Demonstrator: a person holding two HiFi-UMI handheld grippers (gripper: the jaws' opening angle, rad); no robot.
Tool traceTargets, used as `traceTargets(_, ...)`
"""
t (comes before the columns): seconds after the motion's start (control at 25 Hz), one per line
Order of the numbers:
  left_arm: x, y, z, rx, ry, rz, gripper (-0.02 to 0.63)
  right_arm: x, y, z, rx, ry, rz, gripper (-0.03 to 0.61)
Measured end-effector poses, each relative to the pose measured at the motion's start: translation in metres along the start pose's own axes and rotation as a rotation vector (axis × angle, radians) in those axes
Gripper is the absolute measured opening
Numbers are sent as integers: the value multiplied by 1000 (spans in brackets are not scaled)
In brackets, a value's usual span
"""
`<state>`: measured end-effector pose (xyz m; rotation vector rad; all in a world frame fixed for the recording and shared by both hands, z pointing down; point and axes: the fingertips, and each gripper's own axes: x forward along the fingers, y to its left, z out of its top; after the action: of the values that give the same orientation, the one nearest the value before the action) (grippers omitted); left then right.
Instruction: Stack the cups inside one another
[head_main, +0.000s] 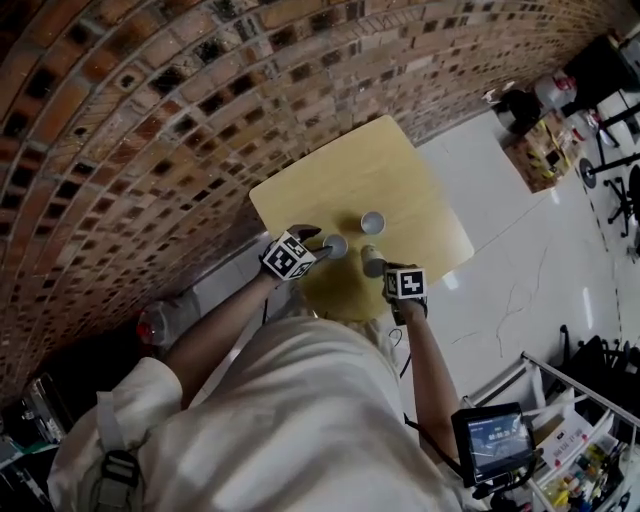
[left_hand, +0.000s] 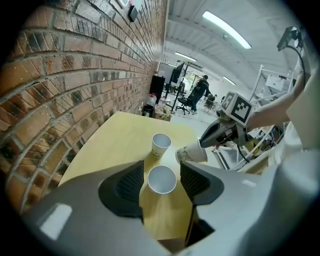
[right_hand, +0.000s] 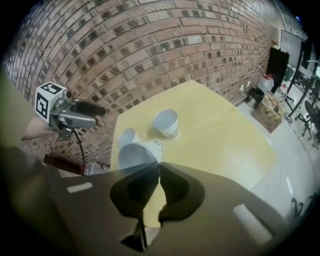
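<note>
Brick wall (head_main: 150, 120) is noted along one edge of the yellow table (head_main: 340, 170).

Left gripper (left_hand: 162, 182): jaws are held apart. The middle paper cup (left_hand: 161, 179) stands upright between the pads, untouched by either.

Right gripper (right_hand: 157, 167): jaws are pinched together on the rim wall of the tilted paper cup (right_hand: 137, 152), which is carried above the table beside the middle cup. The far paper cup (right_hand: 166, 122) stands apart, unstacked.

Risks judged:
- The thin rim pinch may let the carried cup swing or slip.
- Its base may catch the middle cup's rim and tip it if that cup is not steadied.
- A hard squeeze may crumple the paper.
</note>
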<state>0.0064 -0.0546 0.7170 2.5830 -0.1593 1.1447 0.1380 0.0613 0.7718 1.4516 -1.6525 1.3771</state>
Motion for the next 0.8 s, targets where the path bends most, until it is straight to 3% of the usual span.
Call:
traceTargets(0.4, -5, 1, -25, 12, 36, 51, 249, 27, -18, -18, -13, 195, -60, 15)
traceTargets(0.8, -6, 2, -39, -19, 36, 75, 249, 43, -16, -23, 26, 289, -41, 21)
